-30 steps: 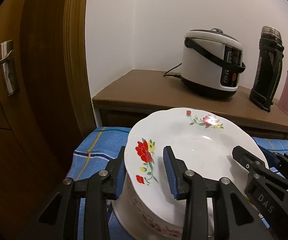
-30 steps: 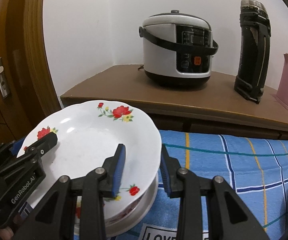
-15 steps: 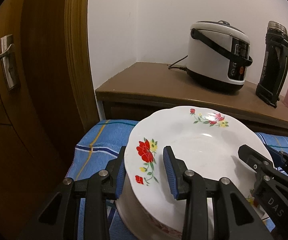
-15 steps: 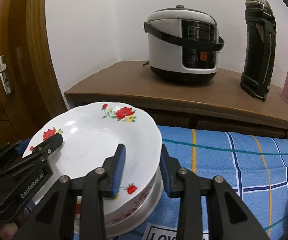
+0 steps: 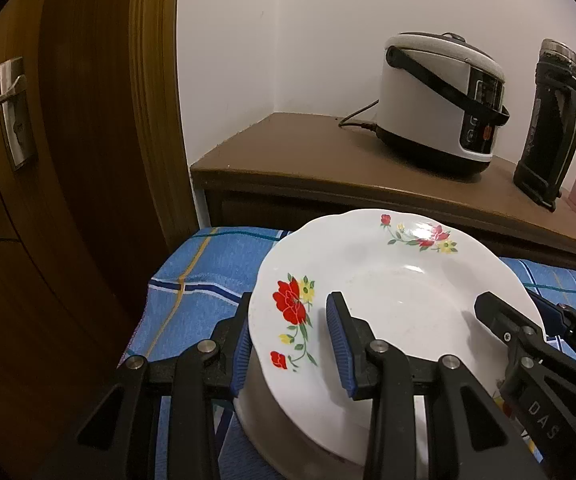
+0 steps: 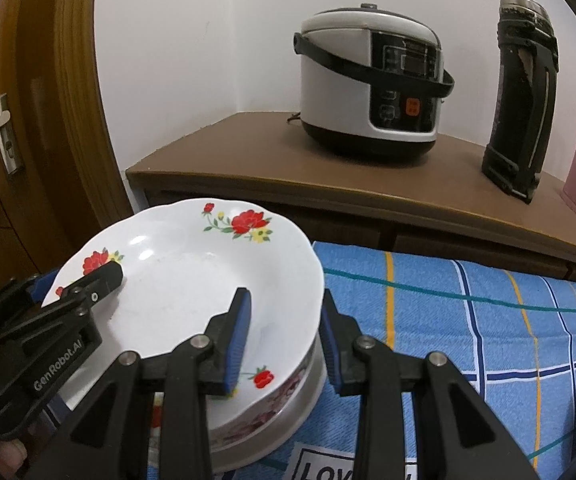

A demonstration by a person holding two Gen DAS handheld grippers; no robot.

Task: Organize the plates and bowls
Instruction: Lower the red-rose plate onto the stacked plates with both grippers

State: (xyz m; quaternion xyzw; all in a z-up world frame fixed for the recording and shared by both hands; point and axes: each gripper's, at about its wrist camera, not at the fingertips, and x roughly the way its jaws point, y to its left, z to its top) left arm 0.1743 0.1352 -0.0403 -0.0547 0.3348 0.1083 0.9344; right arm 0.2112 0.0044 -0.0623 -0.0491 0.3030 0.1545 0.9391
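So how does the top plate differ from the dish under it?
The top plate is tilted, with both grippers straddling its rim; the lower dish sits flat on the blue cloth. The top plate carries bright red flowers with yellow ones; the lower dish shows a duller pinkish pattern on its outer wall. Both are white with floral decoration.

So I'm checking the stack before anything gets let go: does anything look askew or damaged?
The floral plate sits tilted rather than nested flat on the dishes below, held at opposite rims by the left gripper and right gripper. No chips or spills are visible. The black flask on the sideboard looks scuffed.
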